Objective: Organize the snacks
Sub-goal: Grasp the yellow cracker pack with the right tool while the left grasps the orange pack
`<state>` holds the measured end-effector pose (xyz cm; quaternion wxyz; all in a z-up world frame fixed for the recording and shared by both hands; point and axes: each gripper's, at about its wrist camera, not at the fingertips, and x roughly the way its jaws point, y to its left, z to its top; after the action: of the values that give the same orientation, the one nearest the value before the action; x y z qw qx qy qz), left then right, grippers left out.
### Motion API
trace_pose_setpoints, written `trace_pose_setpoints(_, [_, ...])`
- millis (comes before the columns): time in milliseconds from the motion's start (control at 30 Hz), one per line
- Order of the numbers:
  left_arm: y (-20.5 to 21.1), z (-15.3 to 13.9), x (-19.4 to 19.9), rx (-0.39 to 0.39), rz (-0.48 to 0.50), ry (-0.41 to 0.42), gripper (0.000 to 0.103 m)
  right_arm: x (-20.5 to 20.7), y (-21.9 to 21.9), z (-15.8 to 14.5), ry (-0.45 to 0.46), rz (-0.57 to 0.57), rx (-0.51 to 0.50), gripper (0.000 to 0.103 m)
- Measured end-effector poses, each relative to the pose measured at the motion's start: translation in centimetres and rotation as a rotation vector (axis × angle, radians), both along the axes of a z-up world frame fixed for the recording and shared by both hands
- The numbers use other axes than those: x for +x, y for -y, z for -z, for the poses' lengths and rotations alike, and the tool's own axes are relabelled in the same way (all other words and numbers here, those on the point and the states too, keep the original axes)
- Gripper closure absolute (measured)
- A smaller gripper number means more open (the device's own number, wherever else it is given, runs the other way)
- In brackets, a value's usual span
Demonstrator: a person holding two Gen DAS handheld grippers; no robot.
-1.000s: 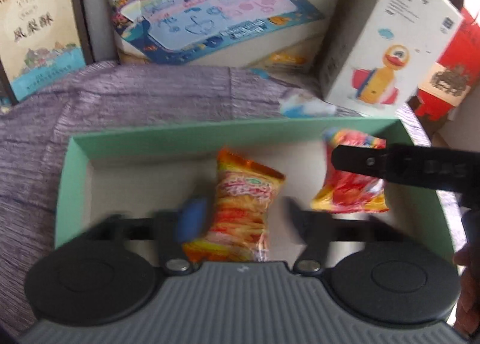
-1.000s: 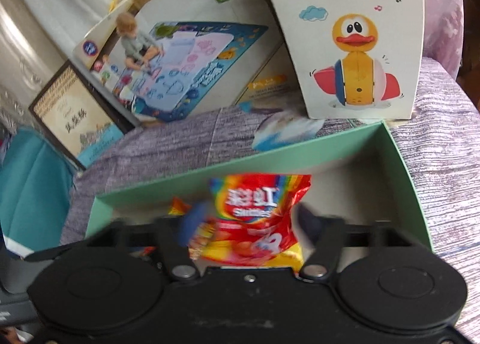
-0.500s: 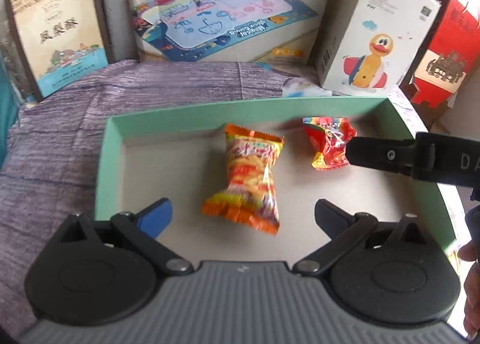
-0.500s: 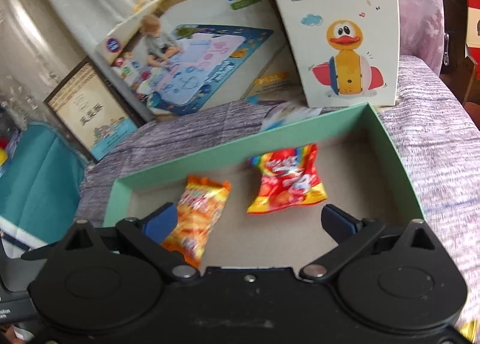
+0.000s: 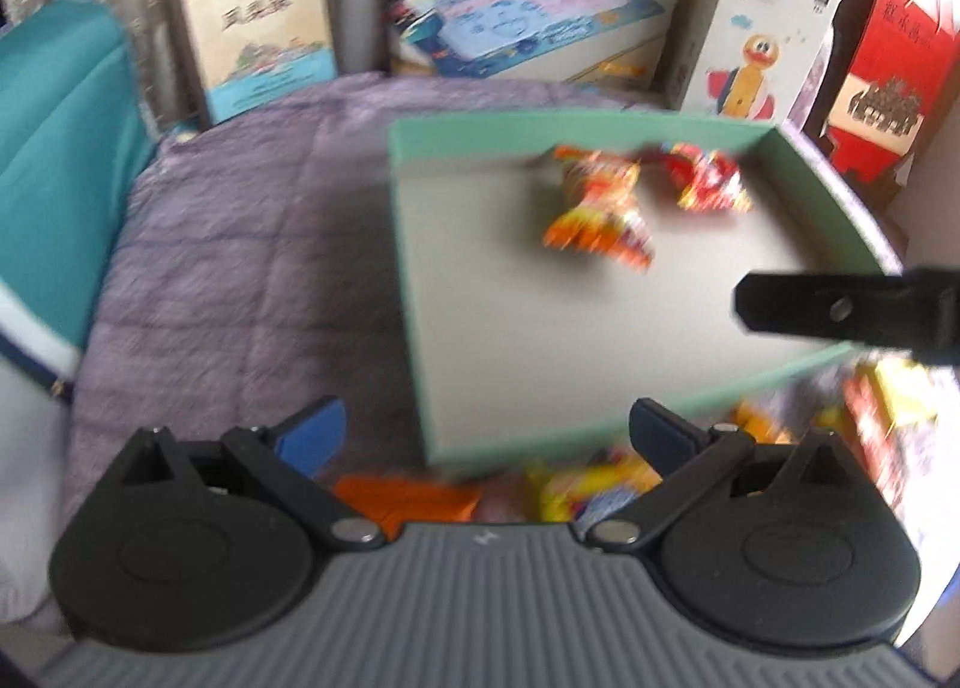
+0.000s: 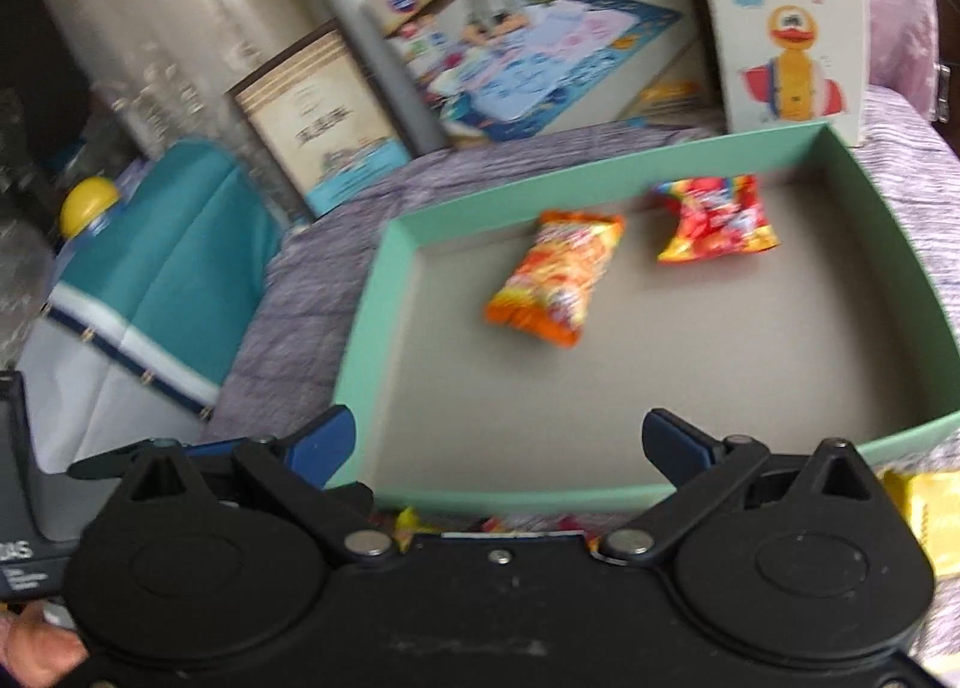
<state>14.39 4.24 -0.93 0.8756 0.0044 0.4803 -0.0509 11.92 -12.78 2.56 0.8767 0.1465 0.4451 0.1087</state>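
Left tongs [image 5: 486, 427] spread wide, empty, jaws just finished opening; right tongs [image 6: 501, 439] wide, empty; both over near edge of shallow mint-green cardboard tray [image 6: 384, 274]; orange crinkled snack packet [image 6: 555, 277] and red-yellow candy bag [image 6: 714, 220] lie inside near far wall, slightly apart; loose bright snack packets [image 5: 576, 493] below tray's near rim; purple quilted bedspread [image 5: 240, 244] beneath; white duck toy box [image 6: 786, 21] behind.

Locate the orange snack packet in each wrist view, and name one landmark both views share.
Left wrist view: the orange snack packet lies right of centre, upper part, on the tray floor near the far wall, left of the red packet.
Right wrist view: it lies near the centre, again left of the red packet.
Shared landmark: the duck toy box behind the green tray.
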Motion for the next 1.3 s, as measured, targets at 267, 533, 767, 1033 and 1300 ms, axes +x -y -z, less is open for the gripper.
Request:
trace_pose_setpoints(267, [-4.0, 3.6, -3.6, 0.017, -0.056, -0.082, 0.000, -2.1, -4.9, 1.6, 0.002, -0.166, -0.043, 0.031])
trace_pose_setpoints(533, [-5.4, 6.2, -4.6, 0.005, -0.068, -0.120, 0.000, -1.6, -7.6, 4.6, -0.062, -0.230, -0.129, 0.033])
trace_pose_setpoints(767, [-6.2, 6.9, -4.5, -0.008, -0.070, -0.118, 0.000, -1.1, -9.0, 6.7, -0.130, -0.290, -0.187, 0.033])
trace_pose_setpoints(1033, [-7.2, 7.5, -5.0, 0.026, -0.056, -0.114, 0.000, -4.0, -9.7, 6.2, -0.123, -0.330, -0.231, 0.033])
trace_pose_setpoints(1300, [-7.0, 7.5, -4.4, 0.031, -0.038, -0.114, 0.000, -4.5, -12.3, 7.4, -0.096, -0.372, -0.382, 0.047])
